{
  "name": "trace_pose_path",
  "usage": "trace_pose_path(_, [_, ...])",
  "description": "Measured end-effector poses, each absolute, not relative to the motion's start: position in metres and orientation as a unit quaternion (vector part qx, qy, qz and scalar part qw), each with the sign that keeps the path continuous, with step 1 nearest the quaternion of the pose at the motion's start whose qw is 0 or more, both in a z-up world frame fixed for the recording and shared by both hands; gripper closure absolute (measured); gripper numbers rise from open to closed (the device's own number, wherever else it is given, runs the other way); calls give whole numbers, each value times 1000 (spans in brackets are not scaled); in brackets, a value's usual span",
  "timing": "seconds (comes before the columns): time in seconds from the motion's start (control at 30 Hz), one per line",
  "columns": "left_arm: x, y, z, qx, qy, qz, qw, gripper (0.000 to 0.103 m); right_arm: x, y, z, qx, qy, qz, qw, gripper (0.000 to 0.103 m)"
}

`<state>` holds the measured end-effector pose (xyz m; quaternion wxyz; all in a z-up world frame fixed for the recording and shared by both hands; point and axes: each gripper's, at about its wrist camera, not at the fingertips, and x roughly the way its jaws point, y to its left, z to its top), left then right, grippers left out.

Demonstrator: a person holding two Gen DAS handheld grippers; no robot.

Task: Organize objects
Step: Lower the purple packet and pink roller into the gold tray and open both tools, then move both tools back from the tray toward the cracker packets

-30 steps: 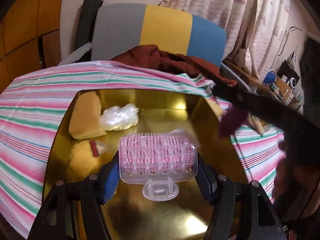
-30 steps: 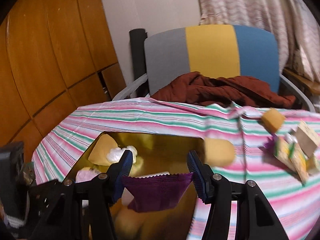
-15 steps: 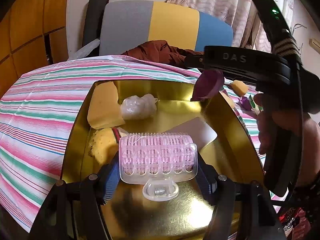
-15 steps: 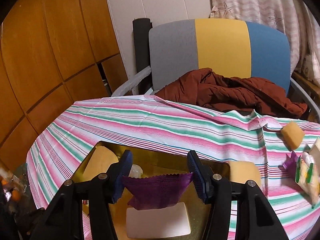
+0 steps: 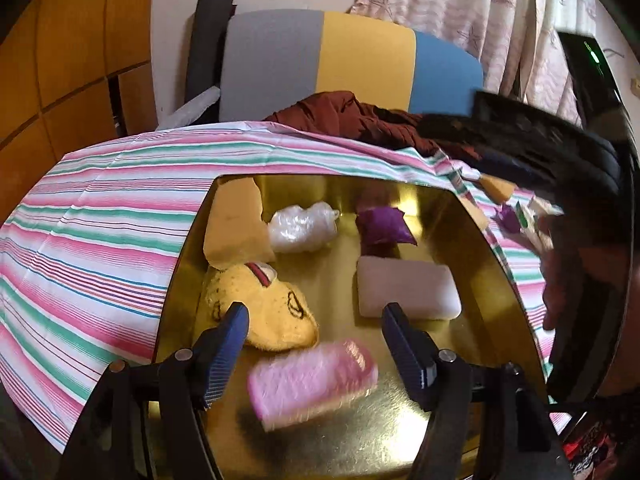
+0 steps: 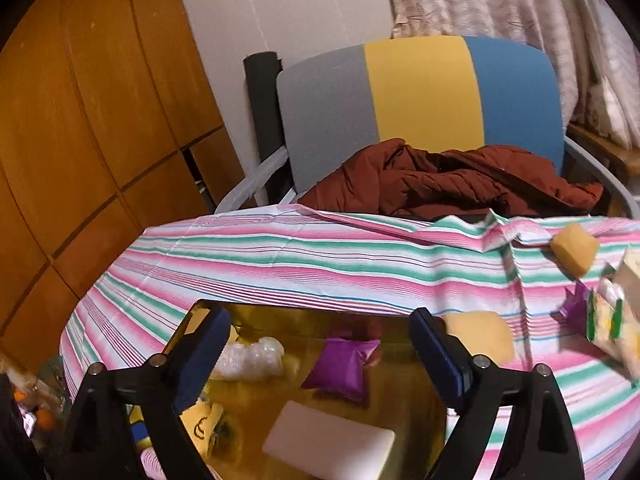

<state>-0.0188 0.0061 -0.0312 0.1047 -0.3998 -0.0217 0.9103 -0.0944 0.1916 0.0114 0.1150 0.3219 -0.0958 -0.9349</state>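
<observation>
Both the left gripper (image 5: 314, 330) and right gripper (image 6: 320, 344) are spread wide, empty, above the gold tray (image 5: 472, 248); the blurred pink roller (image 5: 312, 384) and purple pouch (image 6: 340, 368) are seen inside it.

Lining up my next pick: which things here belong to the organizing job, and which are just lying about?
Job: gold tray, pink roller, purple pouch, white block, yellow plush, loose sponge, snack packets.
Bystanders: chair, brown jacket, curtains.

Warm dim light; tray (image 5: 472, 248) glare; fisheye edges; roller (image 5: 312, 384) motion-blurred.
</observation>
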Motion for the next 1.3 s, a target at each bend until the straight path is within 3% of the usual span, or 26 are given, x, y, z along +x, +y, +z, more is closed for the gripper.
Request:
trace_pose_path(0.5, [-14,37,-23,-416,-83,886,188,33,-60,273,-6,329,-161,-929,47,4])
trace_pose_path(0.8, [-6,77,-22,-422,-40,877,227,33,-38,338,-37,351,-177,-919,-10,4])
trace_pose_path(1.17, [2,90,-25,-433,-18,872,226,33,-124,444,-34,370,-149,-908,-126,4])
trace_pose_path(1.3, [1,89,-24,-434,-18,873,222,33,-148,461,-48,408,-142,-892,-134,13])
